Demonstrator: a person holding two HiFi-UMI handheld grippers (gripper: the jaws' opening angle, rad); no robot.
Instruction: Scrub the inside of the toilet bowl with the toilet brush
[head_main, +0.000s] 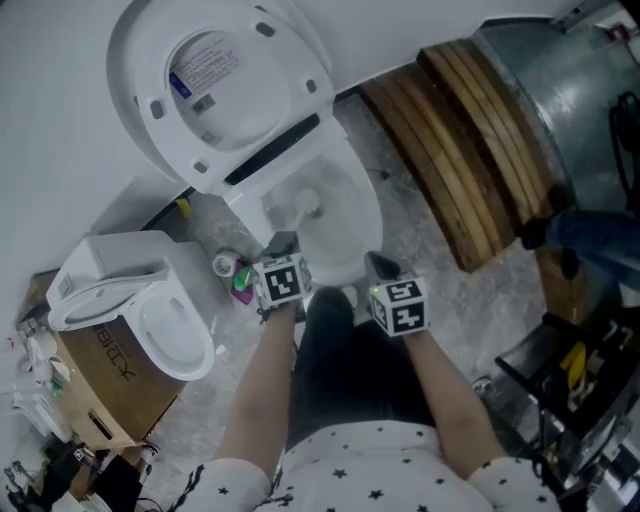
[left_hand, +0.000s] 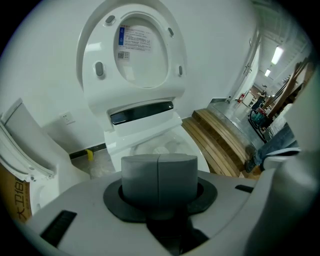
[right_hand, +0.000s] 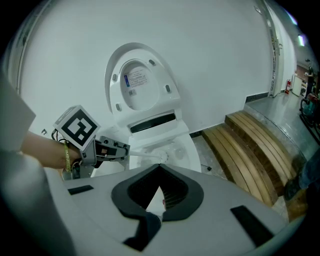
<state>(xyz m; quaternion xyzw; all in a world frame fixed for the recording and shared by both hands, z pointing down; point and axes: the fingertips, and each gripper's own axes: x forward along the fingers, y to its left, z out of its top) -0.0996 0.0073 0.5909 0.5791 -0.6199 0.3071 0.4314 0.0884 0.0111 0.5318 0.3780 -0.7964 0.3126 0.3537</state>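
Toilet brush stands head-down in the toilet bowl at frame centre. Its handle looks thin, light and stiff, pinched by the closed left tongs. The right tongs gape empty.

Workshop: spare toilet on carton; stacked planks.

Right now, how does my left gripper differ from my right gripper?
The left gripper has its jaws shut; the right gripper has them apart. The left gripper holds the white toilet brush, its head down in the white ceramic toilet bowl; the right gripper holds nothing. Both carry a black-and-white marker cube.
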